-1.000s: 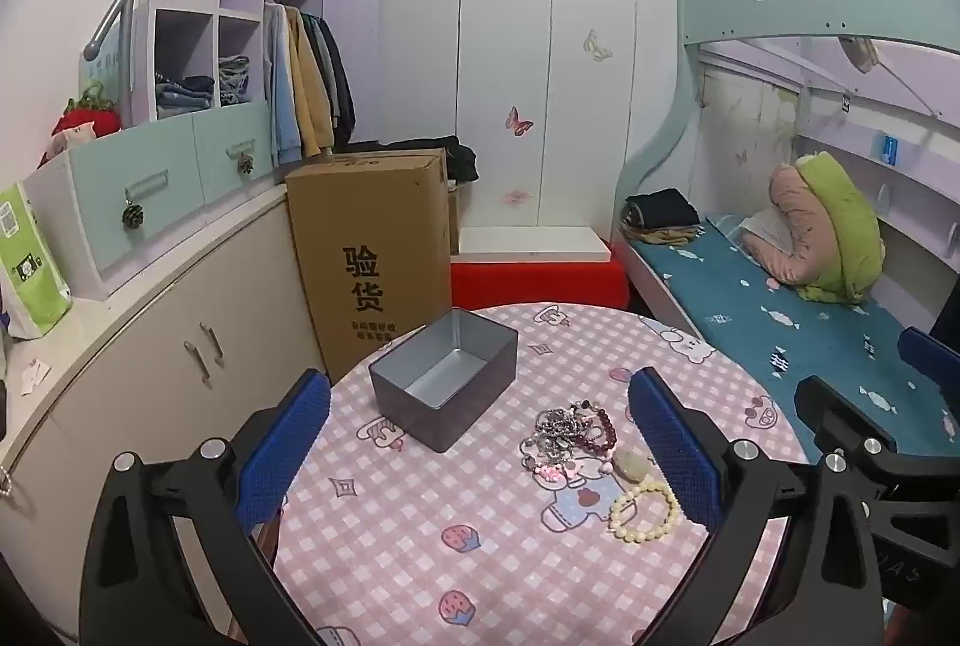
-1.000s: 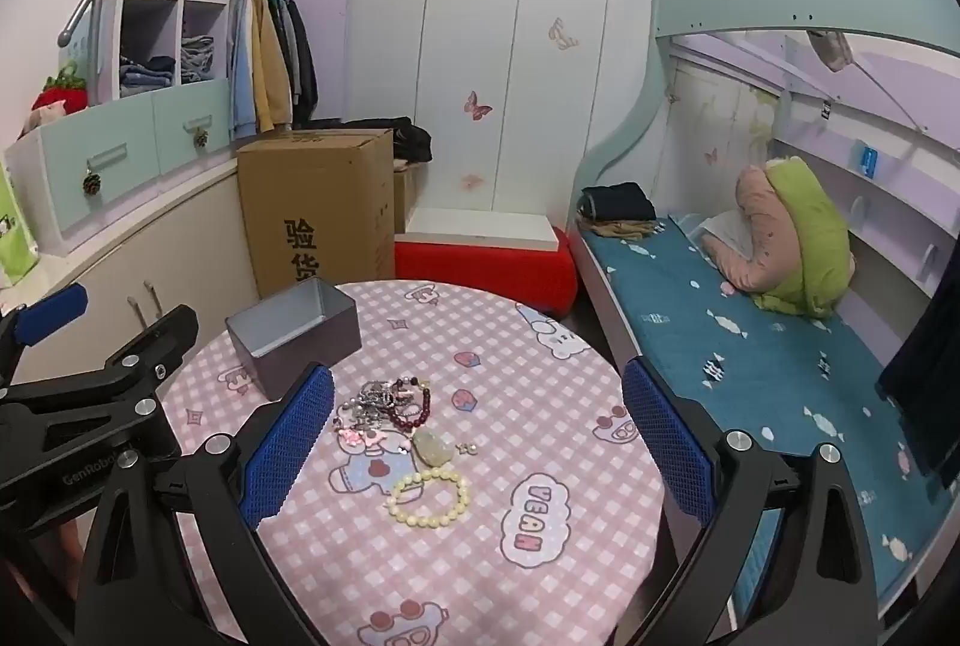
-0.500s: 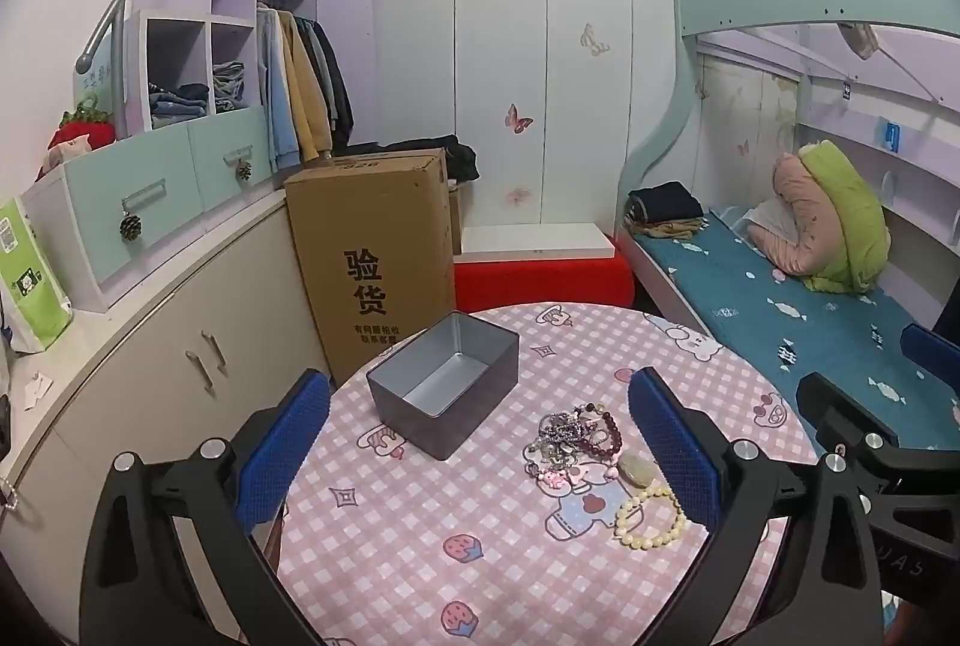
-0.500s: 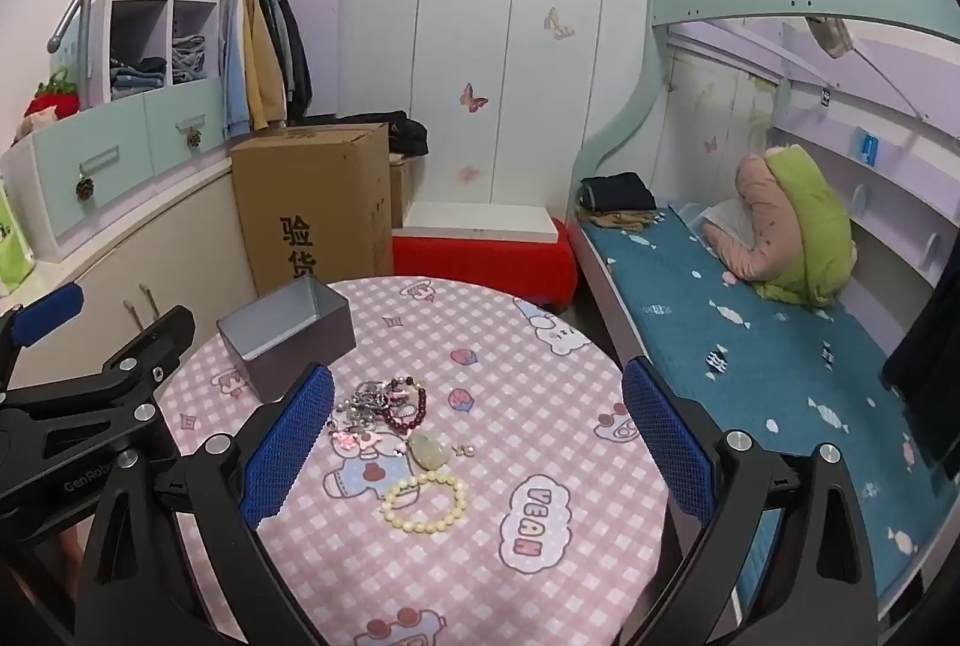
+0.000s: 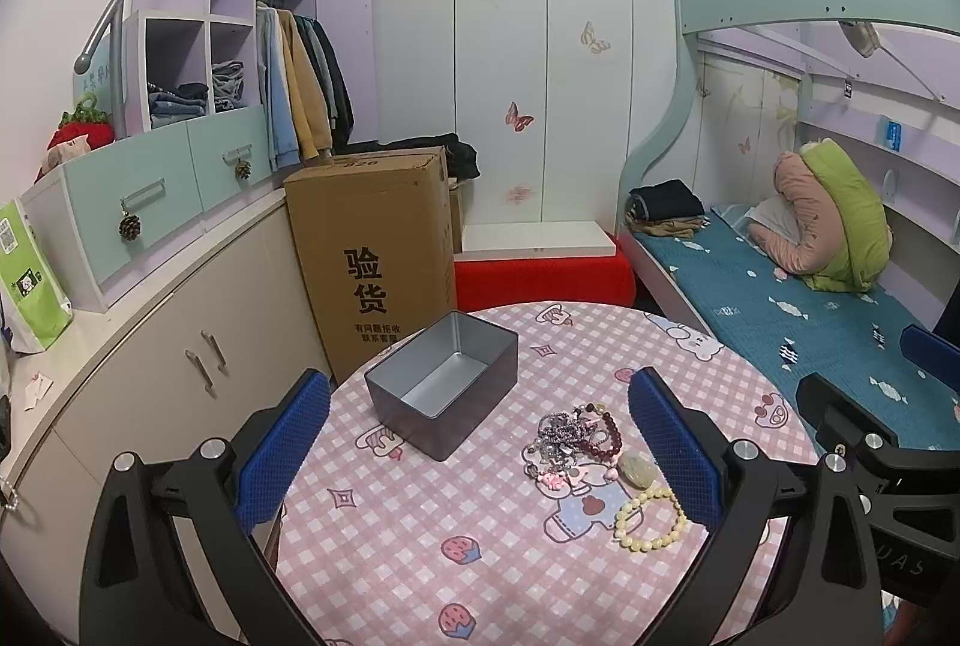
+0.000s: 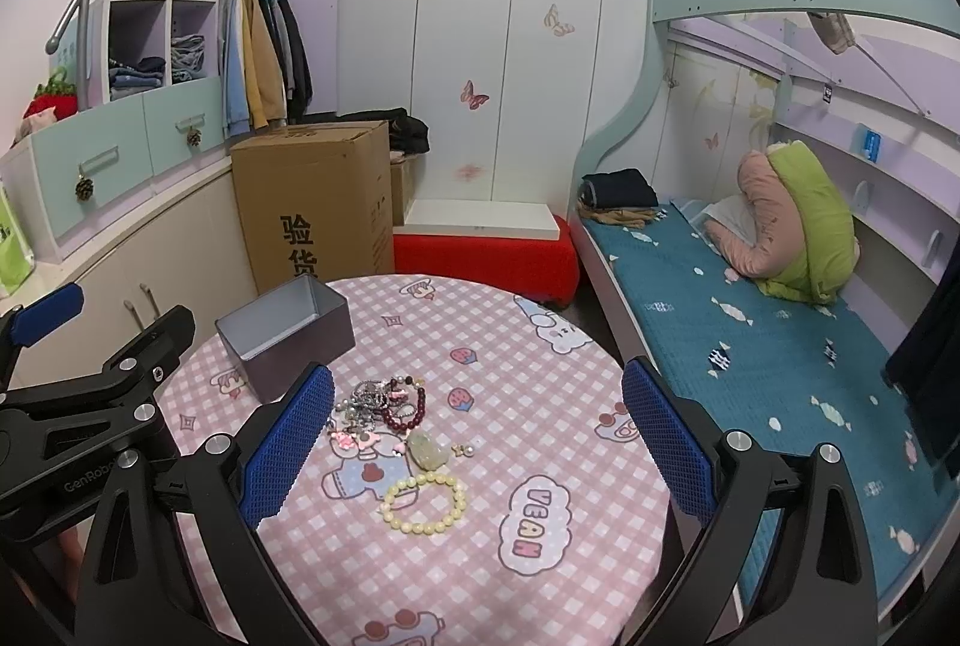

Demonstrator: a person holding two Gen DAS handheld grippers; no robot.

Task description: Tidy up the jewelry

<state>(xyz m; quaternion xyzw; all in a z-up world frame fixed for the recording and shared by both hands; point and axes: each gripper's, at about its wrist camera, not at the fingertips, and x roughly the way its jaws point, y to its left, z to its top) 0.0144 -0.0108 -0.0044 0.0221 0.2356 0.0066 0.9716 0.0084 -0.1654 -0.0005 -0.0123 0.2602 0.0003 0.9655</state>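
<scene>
A bunk bed with a teal patterned mattress fills the right of the room, and a tall cardboard box printed with black characters stands by the cabinets. Below me is a round table under a smooth pink checked cloth with cartoon prints; its near edge is cut off behind my gripper frames. On it sits an empty rectangular grey metal tin, open-topped. Just beside the tin lies the jewelry: a tangled silvery chain pile whose pieces I cannot separate, touching a dark red bead bracelet, then a pale yellow bead bracelet, then a small greenish stone pendant. My left gripper and right gripper both hang above the table with blue ribbed pads spread wide, holding nothing.
</scene>
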